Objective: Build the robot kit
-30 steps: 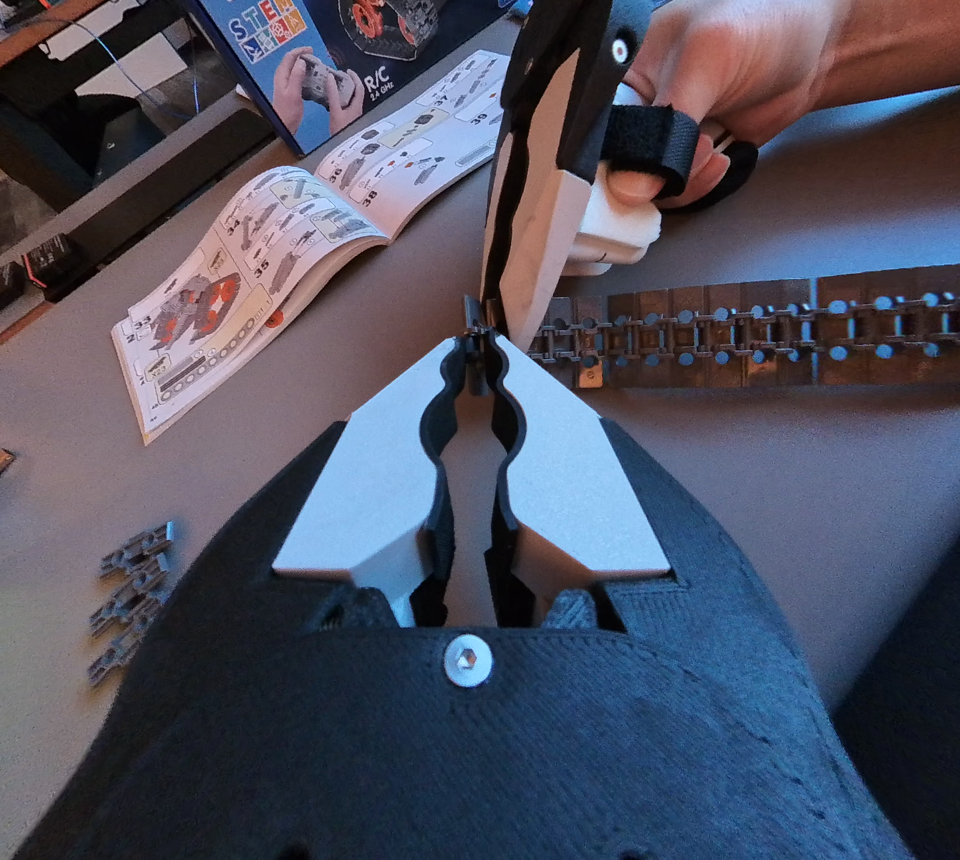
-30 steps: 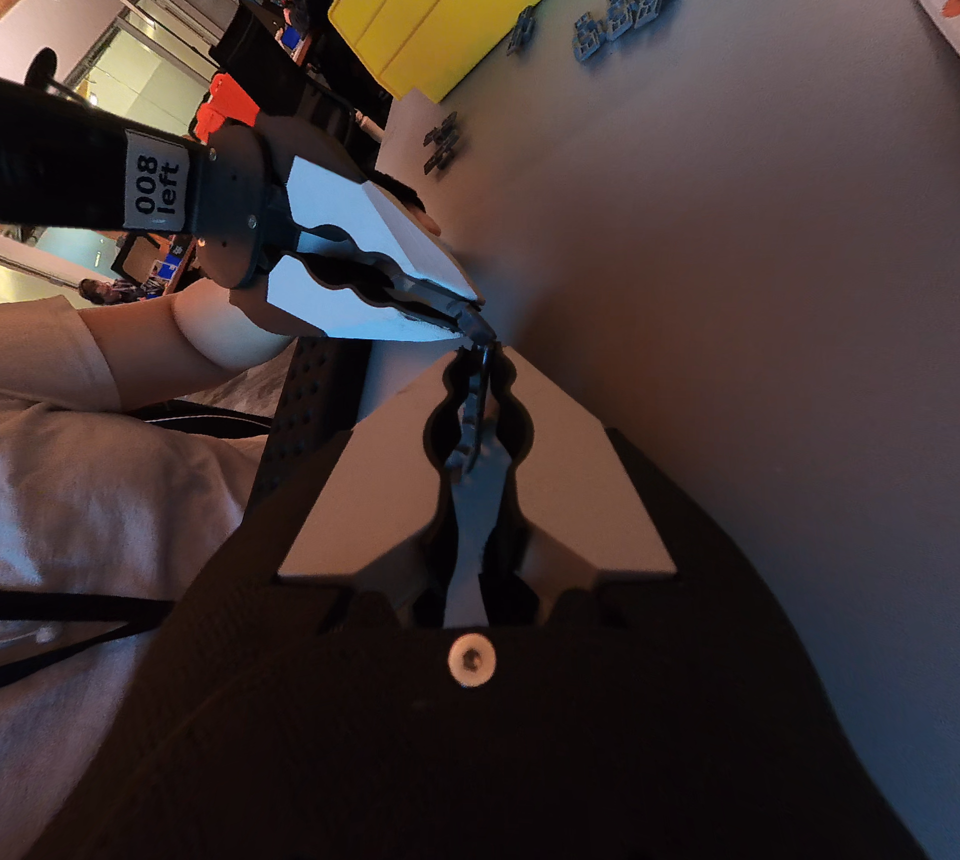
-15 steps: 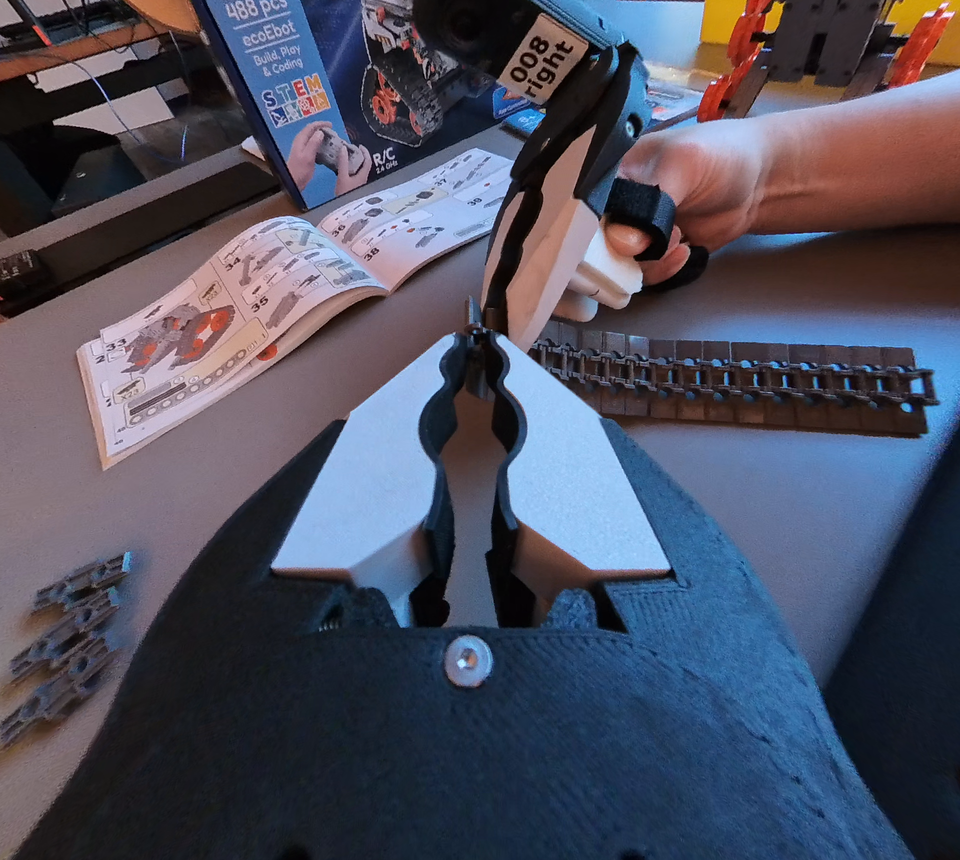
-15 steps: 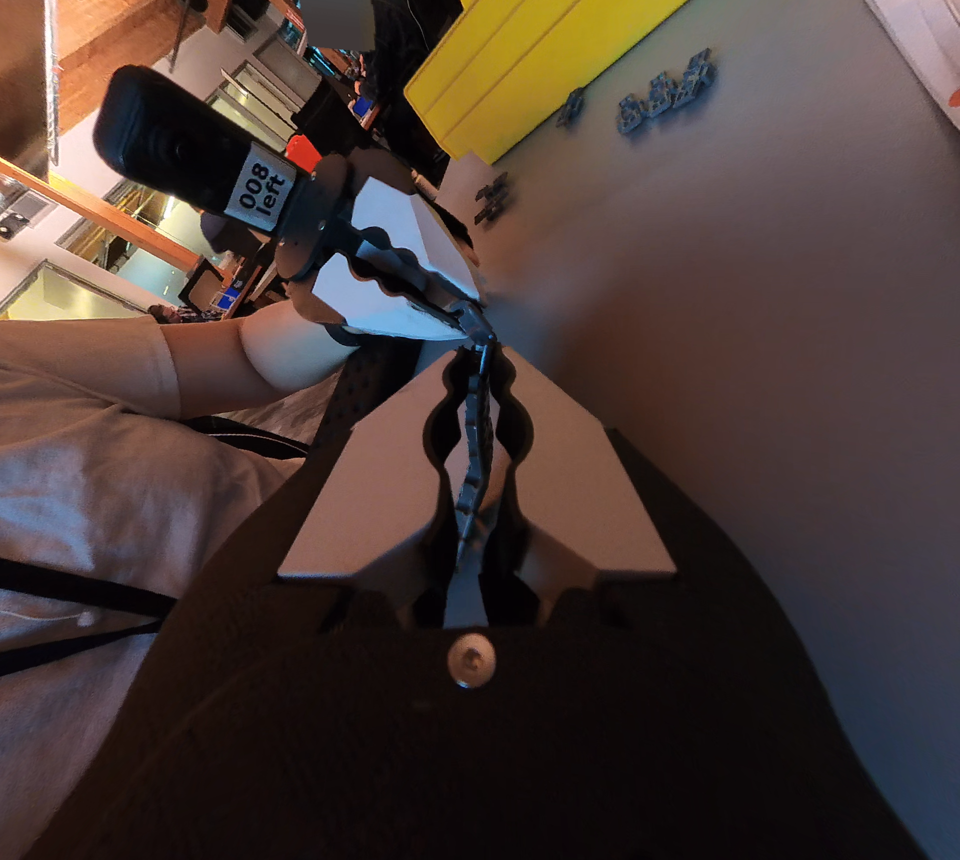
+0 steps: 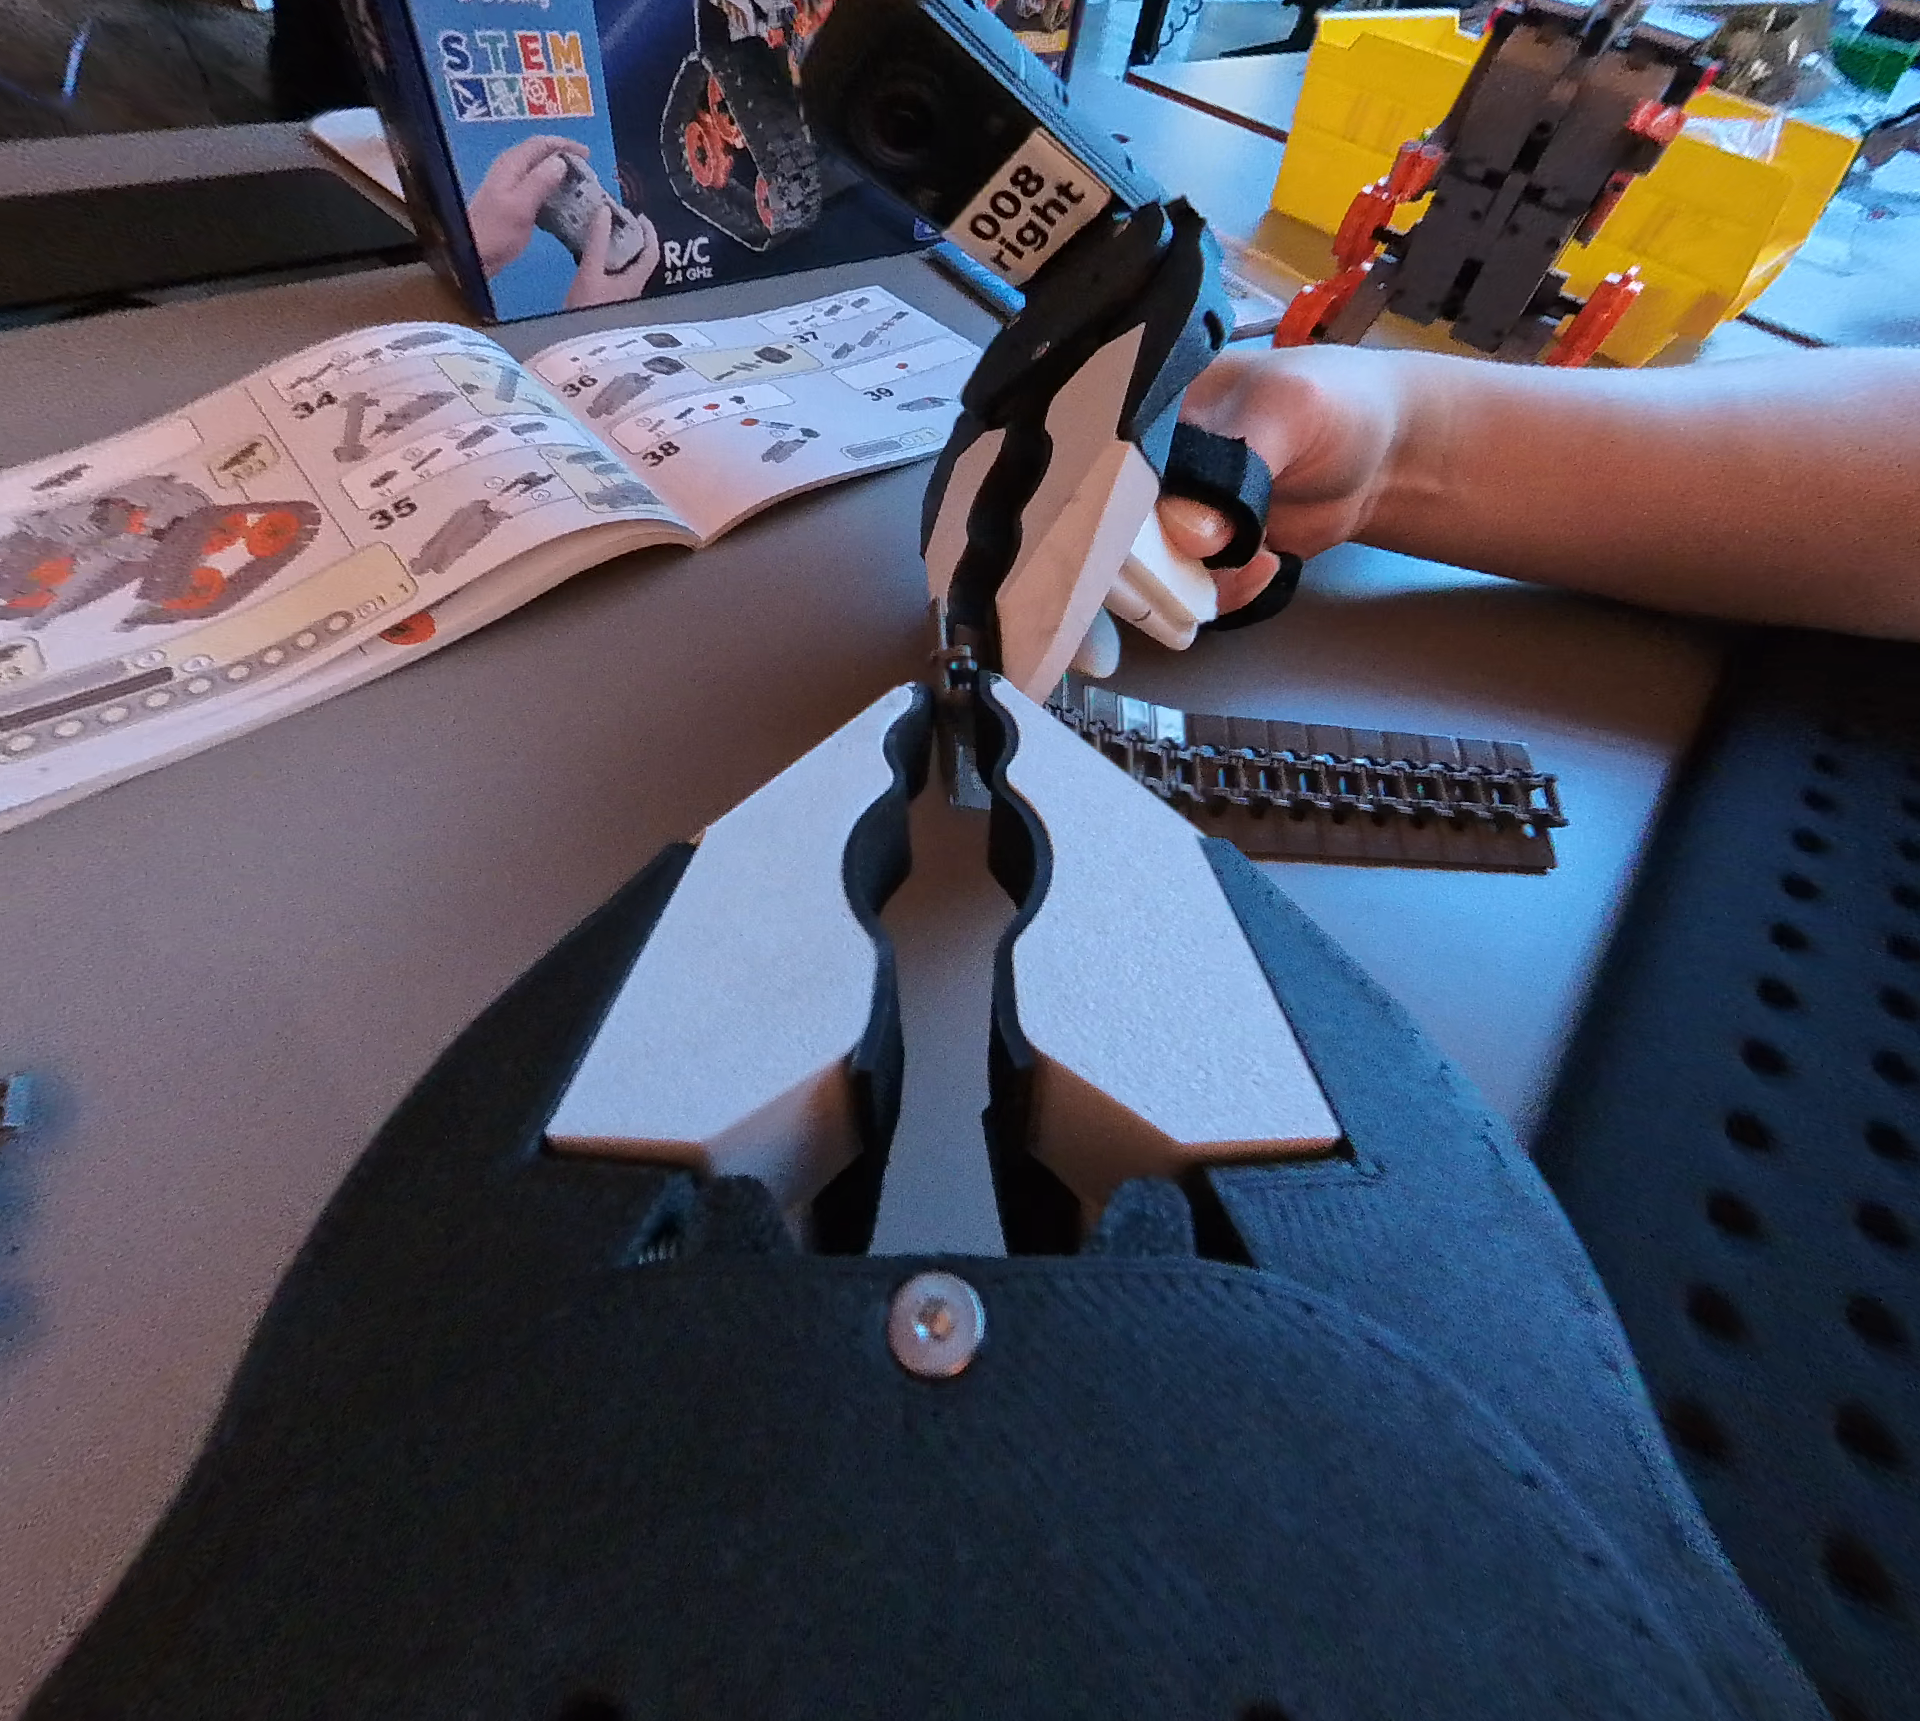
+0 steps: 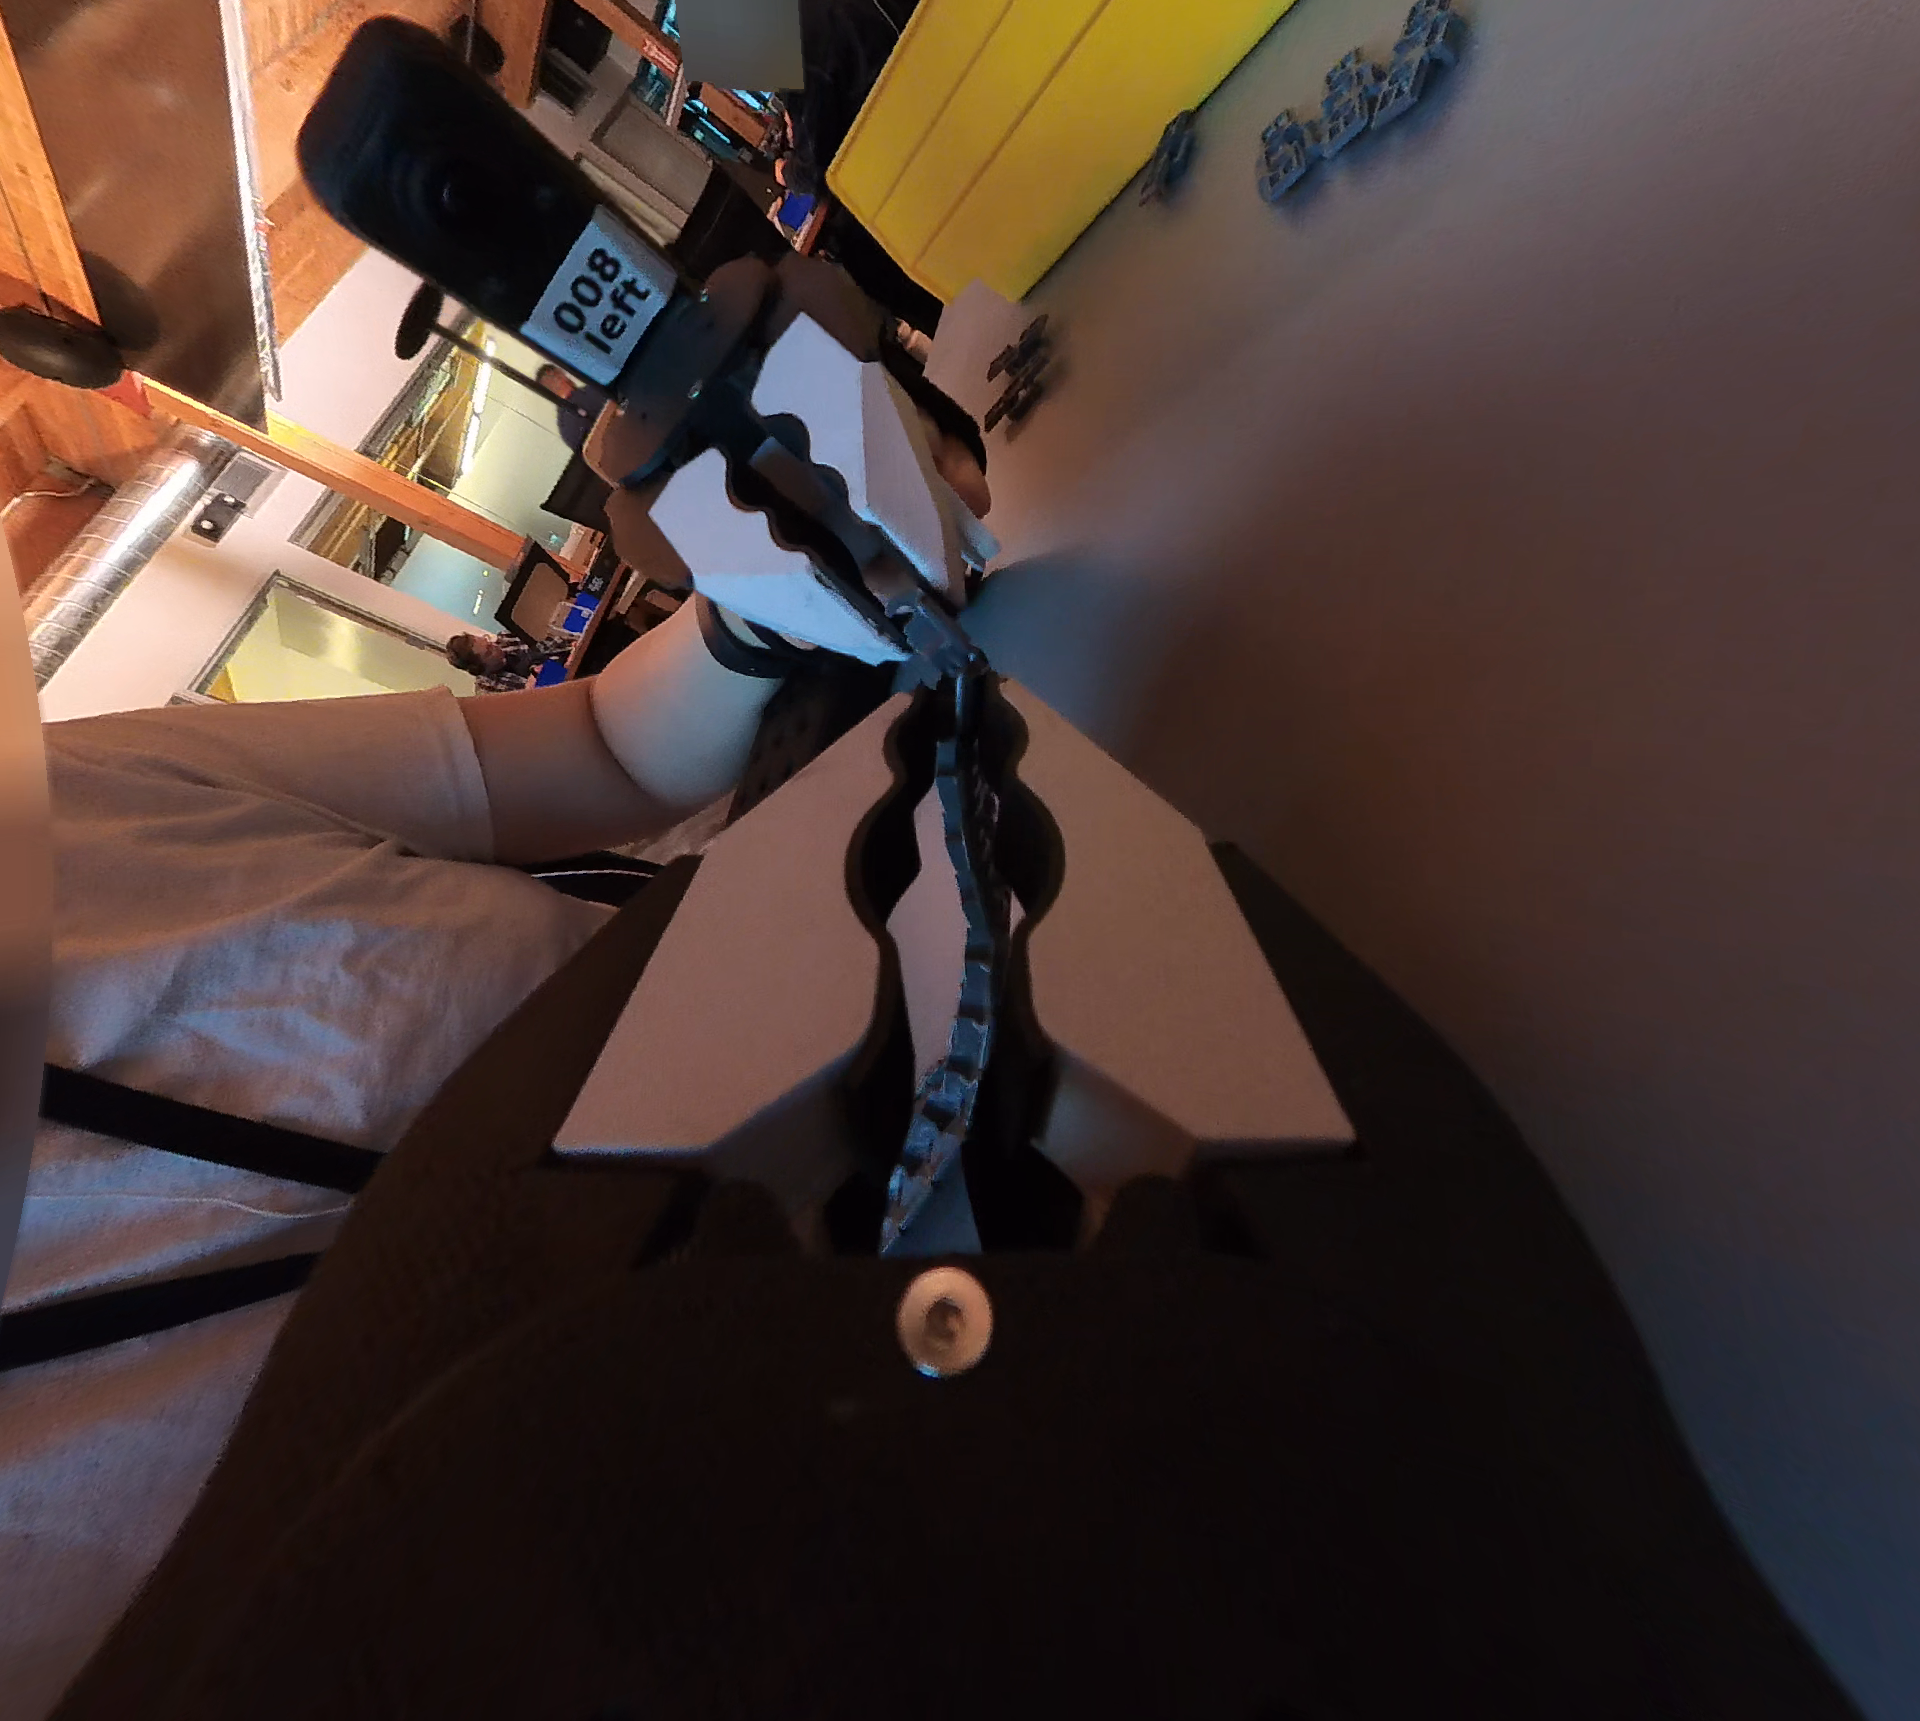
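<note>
Two grippers meet tip to tip above a grey table (image 5: 582, 840). The left gripper (image 5: 954, 705) has its jaws clenched on a small dark link piece (image 5: 951, 663) at the very tips, and the right gripper (image 5: 961, 632) comes down on that same spot from above, a hand (image 5: 1288, 466) behind it. In the right wrist view, the right gripper (image 6: 961, 715) is pinched on the end of a dark track chain (image 6: 971, 944), which runs back between its fingers toward the camera; the left gripper (image 6: 930, 627) reaches in from the upper left, its tips touching the chain's end. Whether the link piece is already joined to the chain I cannot tell, since the tips hide the seam. From the grippers, the chain lies flat on the table off to the right (image 5: 1309, 788). An open instruction booklet (image 5: 436, 466) lies to the left, with a blue toy box (image 5: 582, 40) upright behind it. A yellow bin (image 5: 1340, 144) sits at the far right with a black-and-red model (image 5: 1496, 165) in front of it; what the bin holds is hidden. Small grey parts (image 6: 1361, 102) lie loose near a yellow bin (image 6: 1091, 30) in the right wrist view. A black perforated board (image 5: 1787, 1048) borders the table at the right.
</note>
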